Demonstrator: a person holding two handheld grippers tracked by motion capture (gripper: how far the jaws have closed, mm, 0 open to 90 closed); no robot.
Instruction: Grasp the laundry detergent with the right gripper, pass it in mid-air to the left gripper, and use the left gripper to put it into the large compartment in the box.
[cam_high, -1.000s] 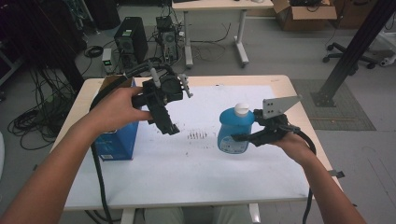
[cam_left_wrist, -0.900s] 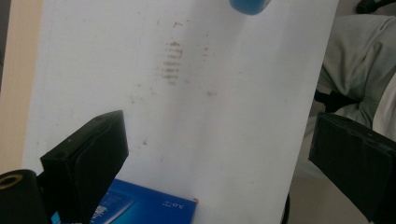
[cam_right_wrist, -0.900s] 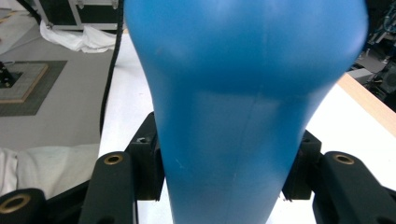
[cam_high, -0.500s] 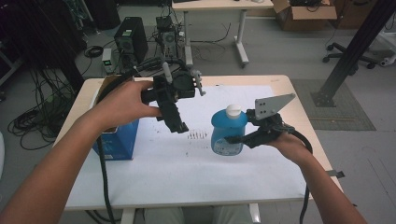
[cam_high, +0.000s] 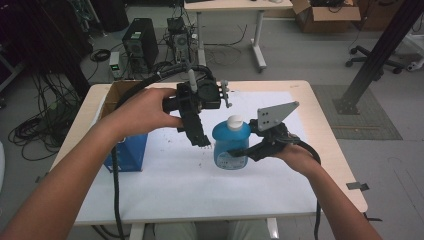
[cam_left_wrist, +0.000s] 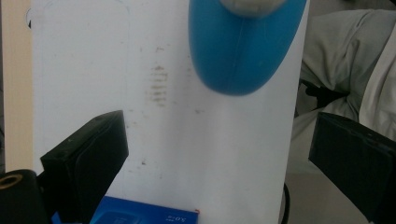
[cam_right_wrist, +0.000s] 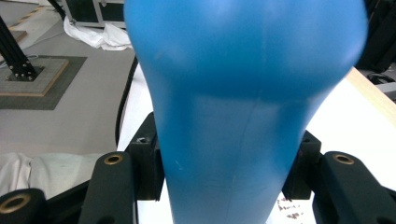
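Already the right gripper (cam_high: 240, 150) clamped the blue bottle (cam_high: 231, 146) low on its body, lifted above the table (cam_high: 325, 150). Left gripper (cam_high: 202, 142), jaws apart and empty, hung beside the white cap (cam_high: 234, 121). Risk: top-heavy bottle could pivot between the pads if nudged.

A lab or technical workroom — not a home.
Behind the pale wooden worktop (cam_high: 325, 135) stand a desktop computer tower (cam_high: 137, 42) on the grey floor, many loose black cables (cam_high: 35, 130), a cardboard box (cam_high: 325, 9) — and an office chair base (cam_high: 372, 52) beside a black metal frame post (cam_high: 377, 55).
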